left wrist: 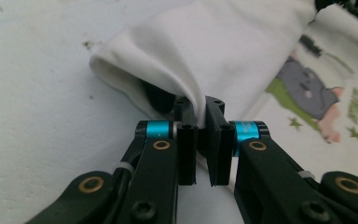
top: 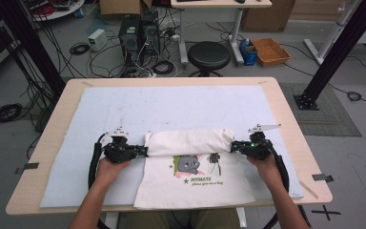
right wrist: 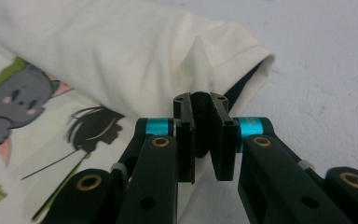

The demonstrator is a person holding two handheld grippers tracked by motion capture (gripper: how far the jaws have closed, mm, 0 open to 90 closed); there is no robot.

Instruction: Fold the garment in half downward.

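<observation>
A cream T-shirt [top: 195, 183] with a grey cartoon animal print lies on the pale mat [top: 171, 105] at the near edge, its far part folded over into a thick roll [top: 190, 141]. My left gripper [top: 145, 151] is at the roll's left end. In the left gripper view its jaws [left wrist: 199, 109] are shut on a ridge of the white cloth [left wrist: 205, 51]. My right gripper [top: 233, 147] is at the roll's right end. In the right gripper view its jaws [right wrist: 200, 100] stand closed against the lower edge of the folded cloth [right wrist: 135, 51]; the pinched cloth itself is hidden by the tips.
The mat covers most of the wooden table [top: 286, 109]. A person's forearms come in from the near edge. Behind the table stand a black stool [top: 209, 55], cables, computer cases and an orange box [top: 270, 51]. Black frame posts rise at both sides.
</observation>
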